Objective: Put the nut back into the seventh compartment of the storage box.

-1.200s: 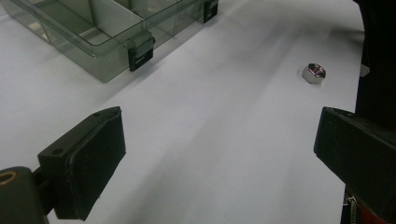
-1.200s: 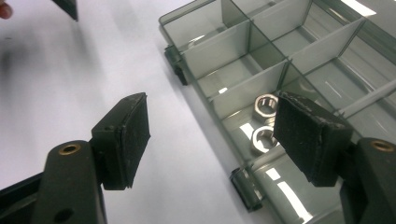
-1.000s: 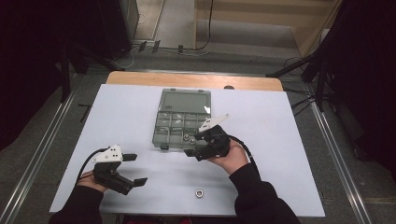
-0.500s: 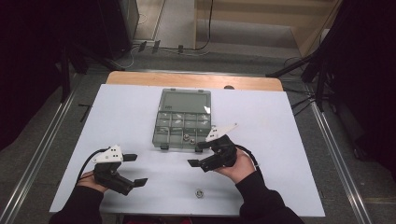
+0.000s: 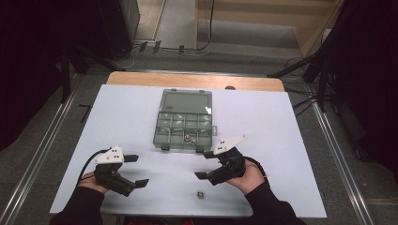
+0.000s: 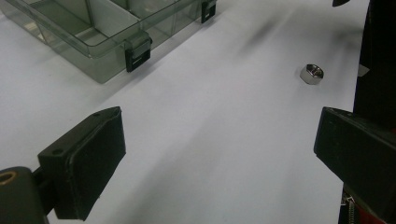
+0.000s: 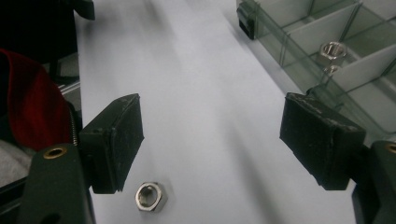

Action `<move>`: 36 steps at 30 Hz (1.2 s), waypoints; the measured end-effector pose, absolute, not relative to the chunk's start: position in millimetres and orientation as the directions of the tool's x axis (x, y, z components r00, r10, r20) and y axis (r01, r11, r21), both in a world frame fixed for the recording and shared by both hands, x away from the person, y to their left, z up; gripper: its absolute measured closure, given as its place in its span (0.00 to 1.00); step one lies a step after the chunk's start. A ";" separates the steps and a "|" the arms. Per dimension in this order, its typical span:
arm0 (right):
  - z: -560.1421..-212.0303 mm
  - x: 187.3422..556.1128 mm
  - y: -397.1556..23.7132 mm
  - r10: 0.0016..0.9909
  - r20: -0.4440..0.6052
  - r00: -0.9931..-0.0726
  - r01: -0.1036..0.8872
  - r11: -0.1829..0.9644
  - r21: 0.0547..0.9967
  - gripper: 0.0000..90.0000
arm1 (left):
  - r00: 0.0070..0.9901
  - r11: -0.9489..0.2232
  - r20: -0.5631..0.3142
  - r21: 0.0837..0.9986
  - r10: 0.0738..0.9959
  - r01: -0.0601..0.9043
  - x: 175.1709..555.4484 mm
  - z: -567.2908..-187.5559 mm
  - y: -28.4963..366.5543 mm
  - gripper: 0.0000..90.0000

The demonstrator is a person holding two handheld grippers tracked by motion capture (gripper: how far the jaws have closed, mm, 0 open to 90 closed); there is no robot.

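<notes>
One hex nut lies loose on the white bench, near its front edge; another sits in the one clear compartment box. The right hand-held gripper, just opening, hovers empty above the loose nut. The left hand-held gripper is open and empty.

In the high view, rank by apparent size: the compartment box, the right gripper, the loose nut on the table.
1. compartment box, largest.
2. right gripper, fingers open and empty, clearly smaller.
3. loose nut, smallest by far, lying near the table's front edge.
</notes>
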State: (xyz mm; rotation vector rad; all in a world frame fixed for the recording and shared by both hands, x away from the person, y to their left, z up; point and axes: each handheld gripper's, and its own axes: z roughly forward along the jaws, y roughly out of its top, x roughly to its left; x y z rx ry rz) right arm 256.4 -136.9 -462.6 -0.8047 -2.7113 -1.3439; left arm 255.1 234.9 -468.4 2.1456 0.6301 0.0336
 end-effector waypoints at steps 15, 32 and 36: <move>-467.5 239.6 -146.5 0.432 0.240 -0.869 0.455 0.511 0.729 0.24 | 0.872 -0.493 -0.197 0.760 0.448 0.425 255.2 -468.6 234.4 0.02; -474.6 227.8 -145.7 0.430 0.257 -0.865 0.474 0.537 0.698 0.22 | 0.873 -0.486 -0.197 0.766 0.446 0.422 255.2 -468.1 235.0 0.03; -477.4 227.5 -142.8 0.419 0.250 -0.873 0.466 0.564 0.682 0.23 | 0.872 -0.487 -0.196 0.764 0.448 0.422 255.2 -468.2 235.4 0.03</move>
